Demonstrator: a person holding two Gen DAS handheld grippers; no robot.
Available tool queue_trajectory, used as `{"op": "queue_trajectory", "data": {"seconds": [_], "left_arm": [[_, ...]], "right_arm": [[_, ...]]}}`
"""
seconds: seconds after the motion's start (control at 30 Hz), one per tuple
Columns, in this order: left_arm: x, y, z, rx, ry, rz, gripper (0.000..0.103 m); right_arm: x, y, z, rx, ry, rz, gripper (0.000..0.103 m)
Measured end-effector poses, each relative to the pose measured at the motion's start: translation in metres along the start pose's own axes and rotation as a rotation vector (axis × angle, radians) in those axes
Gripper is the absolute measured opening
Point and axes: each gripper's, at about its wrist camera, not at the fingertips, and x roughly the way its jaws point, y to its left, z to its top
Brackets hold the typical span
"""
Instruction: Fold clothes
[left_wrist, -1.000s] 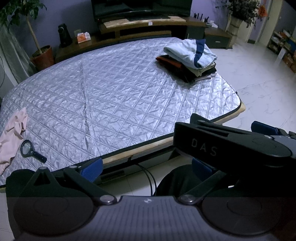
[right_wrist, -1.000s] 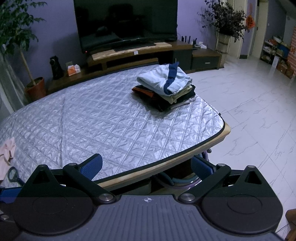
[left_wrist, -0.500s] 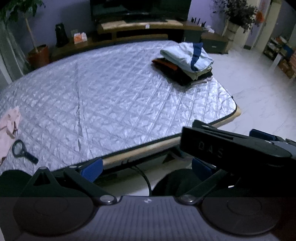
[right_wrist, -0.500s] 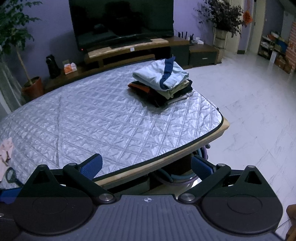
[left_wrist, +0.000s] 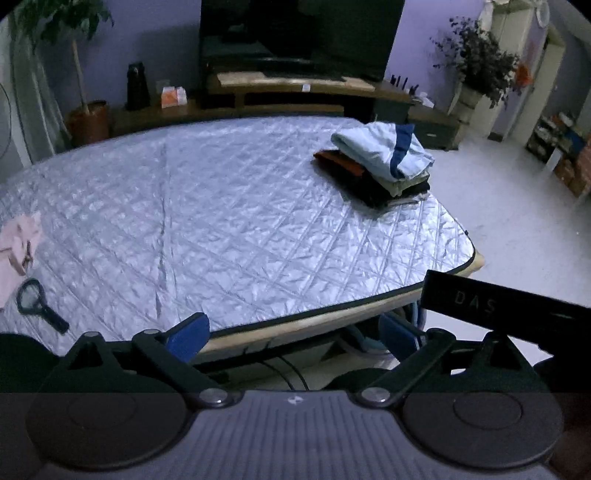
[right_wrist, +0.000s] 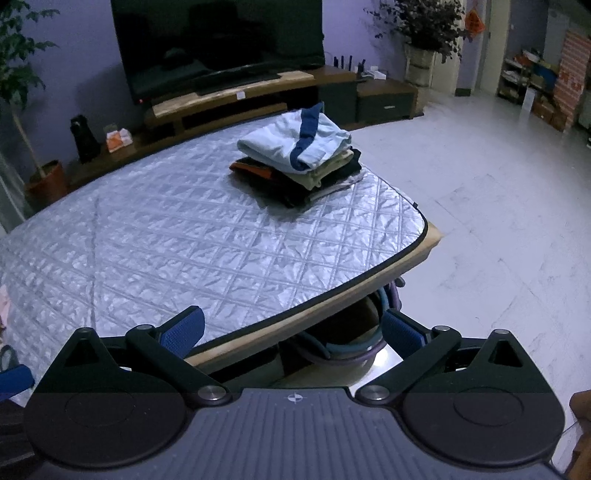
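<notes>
Both views have lifted since a second ago. The left hand-held gripper (left_wrist: 291, 328) and right hand-held gripper (right_wrist: 291, 326) gape wide, empty. Unfolded crumpled pale-pink garment (left_wrist: 18, 240) waits at nine o'clock on the silver quilted tabletop (left_wrist: 240, 229); folded clothes stack (right_wrist: 295, 155) at one o'clock.

Dim bluish indoor light, soft shadows, strong fisheye bending at edges, left view slightly blurred

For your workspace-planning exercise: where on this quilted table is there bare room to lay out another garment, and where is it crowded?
The broad middle of the quilted table is bare, bordered by the stack of folded clothes at the far right corner and by the pink garment and magnifying glass at the left edge. The near edge before both open grippers is free too. Crowding is only at those two ends.
</notes>
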Motion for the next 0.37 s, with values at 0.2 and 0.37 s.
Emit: {"op": "queue_trajectory", "data": {"seconds": [0.2, 0.37], "left_arm": [[0.006, 0.003, -0.008, 0.003, 0.009, 0.025, 0.096], [0.012, 0.017, -0.018, -0.063, 0.033, 0.027, 0.096]], "right_arm": [[0.013, -0.002, -0.006, -0.001, 0.029, -0.017, 0.103], [0.024, -0.002, -0.014, -0.012, 0.062, -0.028, 0.103]]}}
